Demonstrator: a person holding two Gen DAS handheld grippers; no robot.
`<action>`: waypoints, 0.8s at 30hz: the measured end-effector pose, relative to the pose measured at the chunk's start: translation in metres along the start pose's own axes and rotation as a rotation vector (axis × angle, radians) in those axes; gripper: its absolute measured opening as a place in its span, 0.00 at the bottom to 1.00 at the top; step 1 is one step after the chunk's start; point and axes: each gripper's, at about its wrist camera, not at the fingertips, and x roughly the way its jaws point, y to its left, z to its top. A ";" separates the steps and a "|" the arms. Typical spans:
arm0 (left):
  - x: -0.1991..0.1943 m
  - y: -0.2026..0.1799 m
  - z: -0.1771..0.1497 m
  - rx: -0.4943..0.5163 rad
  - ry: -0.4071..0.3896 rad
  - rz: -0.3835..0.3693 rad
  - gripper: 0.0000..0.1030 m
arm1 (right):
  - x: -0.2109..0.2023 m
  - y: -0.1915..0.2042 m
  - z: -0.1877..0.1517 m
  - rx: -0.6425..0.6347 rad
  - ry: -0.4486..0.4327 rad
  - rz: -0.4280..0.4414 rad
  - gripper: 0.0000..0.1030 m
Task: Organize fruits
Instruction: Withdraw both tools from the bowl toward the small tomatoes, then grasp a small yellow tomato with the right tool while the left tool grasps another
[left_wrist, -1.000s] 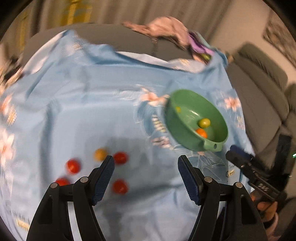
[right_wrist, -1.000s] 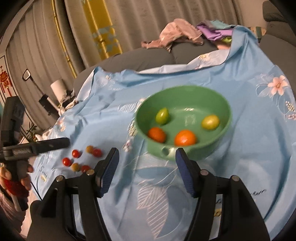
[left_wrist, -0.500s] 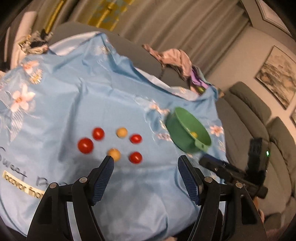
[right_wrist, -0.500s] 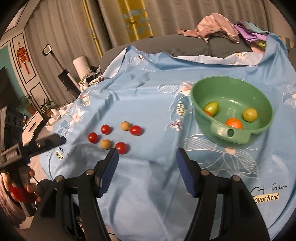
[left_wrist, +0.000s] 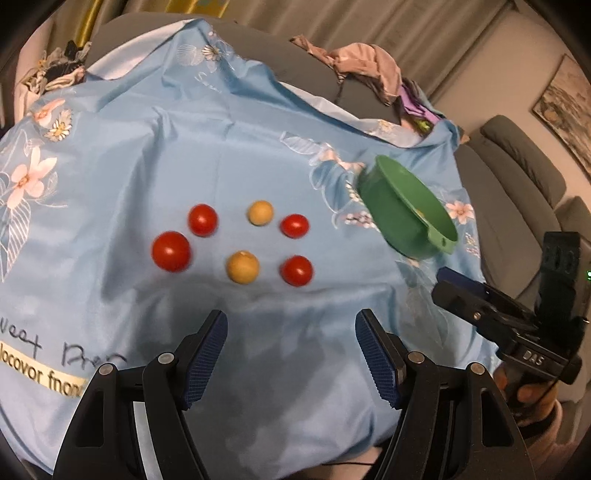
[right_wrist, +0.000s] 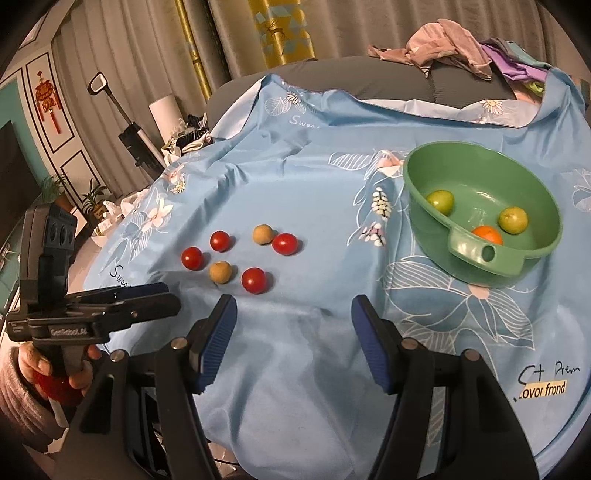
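Meanwhile, six small fruits lie loose on a table draped in a light-blue floral cloth (left_wrist: 258, 122): four red cherry tomatoes (left_wrist: 171, 251) and two tan, round fruits (left_wrist: 242, 267), grouped close together but not touching. Both handheld grippers hover over the near edge of the cloth, short of the cluster. The left gripper (left_wrist: 291, 354) has its blue-padded jaws spread wide with nothing between them; the right gripper (right_wrist: 291, 339) is likewise spread and empty.

Off to the right of the fruits, well apart from them, stands a green bowl (right_wrist: 532, 177) with a holed handle tab facing the cameras. Inside it, the right wrist view shows two yellow-green fruits (right_wrist: 440, 201) and an orange fruit (right_wrist: 487, 235) partly hidden behind the handle; from the left wrist view the bowl's wall hides nearly all its contents.

Behind the table, a pile of pink and purple clothes (right_wrist: 454, 40) rests on a grey sofa (left_wrist: 524, 177), with curtains (right_wrist: 147, 44) beyond. Printed lettering on the cloth is cut off by the gripper arms and hard to read.
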 end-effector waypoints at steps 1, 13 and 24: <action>0.001 0.001 0.001 0.004 -0.003 0.015 0.69 | 0.002 0.001 0.001 0.000 0.003 0.002 0.63; 0.035 0.007 0.030 0.090 0.049 0.157 0.69 | 0.029 -0.001 0.013 -0.005 0.027 0.027 0.63; 0.062 0.021 0.036 0.087 0.118 0.149 0.39 | 0.056 -0.002 0.024 -0.014 0.066 0.052 0.63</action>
